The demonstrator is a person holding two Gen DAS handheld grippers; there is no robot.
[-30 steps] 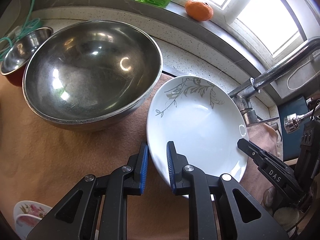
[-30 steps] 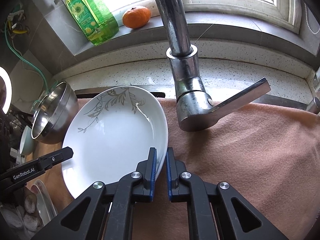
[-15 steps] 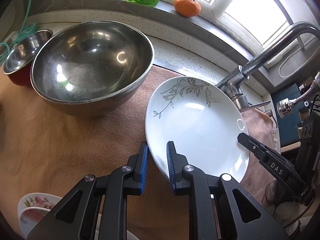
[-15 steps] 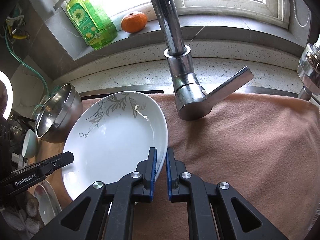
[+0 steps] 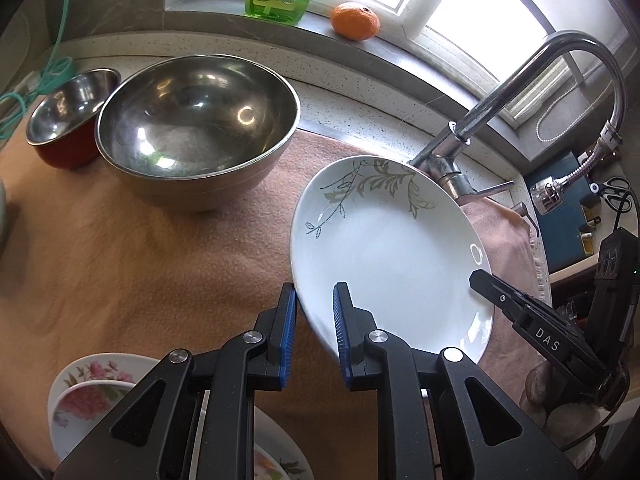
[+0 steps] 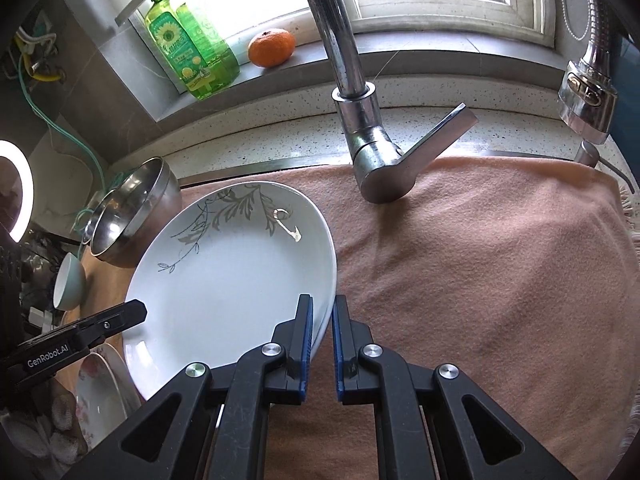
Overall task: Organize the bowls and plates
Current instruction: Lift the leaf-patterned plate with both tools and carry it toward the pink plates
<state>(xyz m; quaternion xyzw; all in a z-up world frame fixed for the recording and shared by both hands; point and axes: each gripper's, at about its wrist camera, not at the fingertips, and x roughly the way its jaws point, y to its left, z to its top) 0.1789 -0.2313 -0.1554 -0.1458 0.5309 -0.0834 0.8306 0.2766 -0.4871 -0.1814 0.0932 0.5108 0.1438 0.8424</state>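
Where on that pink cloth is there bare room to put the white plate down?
The widest bare stretch of cloth lies right of the white plate, in front of the faucet. Another patch sits before the big steel bowl. It is crowded by the floral dishes at the near left.

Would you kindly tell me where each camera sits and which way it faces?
Left wrist: on the left hand-held gripper, angled down across the white plate toward the steel bowl; the right hand-held gripper shows too.
Right wrist: on the right hand-held gripper, facing the faucet and window.
Shared: plate, bowl, faucet, orange.
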